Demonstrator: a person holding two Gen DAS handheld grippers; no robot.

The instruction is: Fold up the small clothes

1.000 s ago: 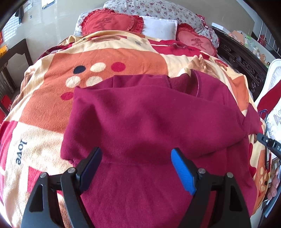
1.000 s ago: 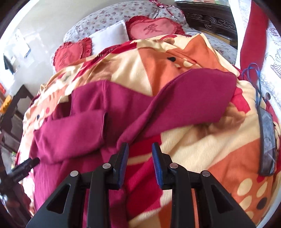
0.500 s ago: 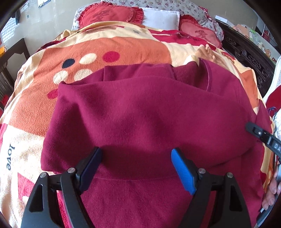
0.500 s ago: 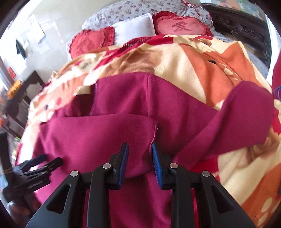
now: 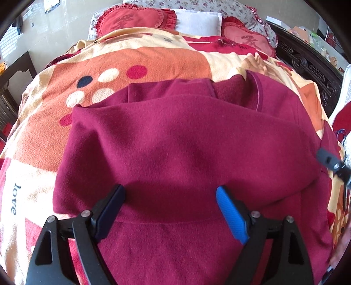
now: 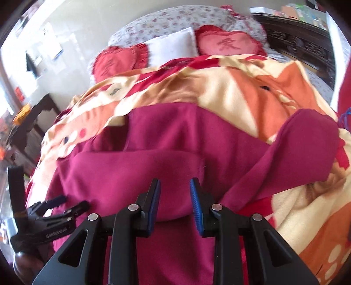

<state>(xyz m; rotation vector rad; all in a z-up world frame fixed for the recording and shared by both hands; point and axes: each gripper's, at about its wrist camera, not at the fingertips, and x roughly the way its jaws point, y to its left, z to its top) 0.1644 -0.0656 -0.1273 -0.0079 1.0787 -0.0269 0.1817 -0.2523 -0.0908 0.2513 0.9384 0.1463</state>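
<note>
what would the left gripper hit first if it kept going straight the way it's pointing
Most likely the maroon garment spread on the blanket. The left gripper stands open, angled down over the folded-over sleeve, with nothing between its fingers and the cloth. How far above the fabric it hangs is hard to judge.

Garment (image 5: 186,142) — matt, seemingly fleecy cloth

Bed covered by a fleece blanket (image 5: 153,59) patterned in orange, cream and red. At its head: two red heart-shaped cushions (image 5: 133,20), a white pillow (image 5: 198,20), a floral bolster (image 6: 175,24). Dark carved wooden bed frame (image 5: 307,63) along one side. Pale tiled wall (image 5: 65,22) behind. Dark wooden side table (image 6: 33,122) by the wall. Bright daylight.
</note>
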